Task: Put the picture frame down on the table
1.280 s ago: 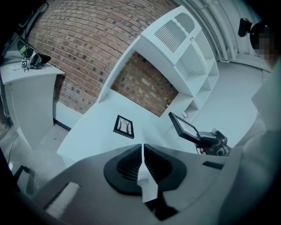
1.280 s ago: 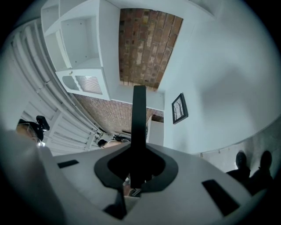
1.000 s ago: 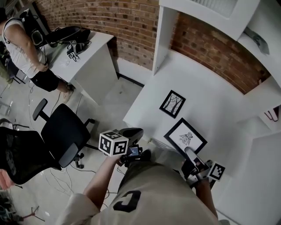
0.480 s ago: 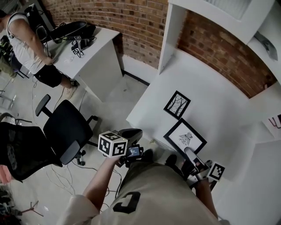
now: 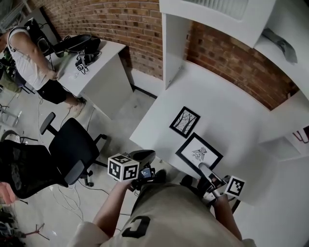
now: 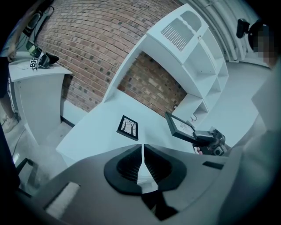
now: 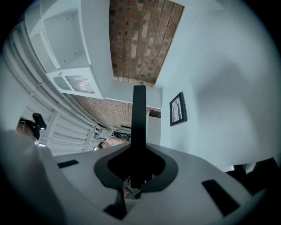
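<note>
My right gripper [image 5: 204, 170] [image 7: 138, 147] is shut on a black picture frame [image 5: 199, 153] with a white mat and a small dark drawing. It grips the frame by its near edge. In the right gripper view the frame [image 7: 139, 115] shows edge-on between the jaws. In the left gripper view it [image 6: 180, 126] hangs tilted above the white table [image 5: 222, 101]. A second, smaller black frame [image 5: 184, 121] [image 6: 128, 127] [image 7: 178, 108] with a tree picture lies flat on the table. My left gripper [image 5: 143, 156] [image 6: 142, 147] is shut and empty, off the table's near-left edge.
White shelving [image 5: 212, 14] stands on the table against a brick wall [image 5: 111, 21]. A black office chair [image 5: 72, 144] is on the floor at left. Beyond it a person [image 5: 29, 53] stands at a white desk [image 5: 96, 62] with dark gear on it.
The head view has swung a little. Both grippers have shifted slightly, and the right one still holds the frame over the table's near edge.
</note>
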`<state>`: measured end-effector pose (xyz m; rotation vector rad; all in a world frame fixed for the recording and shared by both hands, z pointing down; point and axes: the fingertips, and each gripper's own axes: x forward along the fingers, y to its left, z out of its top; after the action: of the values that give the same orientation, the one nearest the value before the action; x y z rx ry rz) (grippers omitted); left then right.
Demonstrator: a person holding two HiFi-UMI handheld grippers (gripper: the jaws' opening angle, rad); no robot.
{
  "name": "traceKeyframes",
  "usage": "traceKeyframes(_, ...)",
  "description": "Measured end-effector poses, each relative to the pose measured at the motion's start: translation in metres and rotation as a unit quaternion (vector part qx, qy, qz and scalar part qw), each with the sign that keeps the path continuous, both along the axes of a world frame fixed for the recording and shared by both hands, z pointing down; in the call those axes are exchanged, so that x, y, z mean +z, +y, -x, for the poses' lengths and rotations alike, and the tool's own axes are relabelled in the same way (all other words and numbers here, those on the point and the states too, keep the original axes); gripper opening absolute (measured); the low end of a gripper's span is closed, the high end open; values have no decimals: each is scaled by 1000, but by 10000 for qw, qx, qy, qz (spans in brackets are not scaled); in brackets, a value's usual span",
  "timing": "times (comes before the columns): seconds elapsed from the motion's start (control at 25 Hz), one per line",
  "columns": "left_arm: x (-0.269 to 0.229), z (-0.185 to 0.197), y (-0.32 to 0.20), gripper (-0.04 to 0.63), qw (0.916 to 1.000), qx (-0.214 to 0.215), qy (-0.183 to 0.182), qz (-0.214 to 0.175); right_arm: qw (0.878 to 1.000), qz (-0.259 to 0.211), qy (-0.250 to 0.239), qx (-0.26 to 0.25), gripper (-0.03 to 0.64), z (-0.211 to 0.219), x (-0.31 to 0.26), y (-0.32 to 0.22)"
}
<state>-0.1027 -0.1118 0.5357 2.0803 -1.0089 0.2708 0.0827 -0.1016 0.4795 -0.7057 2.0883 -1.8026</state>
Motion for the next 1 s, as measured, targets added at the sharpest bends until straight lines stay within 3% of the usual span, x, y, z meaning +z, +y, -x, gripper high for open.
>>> traceKeyframes(0.6, -6, -40, -23, 14, 9995, -277, -180, -15, 9977, 480, 329, 346, 18, -84, 41, -54)
traceKeyframes(1.0, 1, -43, -21, 15, 9987, -463, -184, 99, 9970, 511, 496, 309, 18, -99, 63, -82)
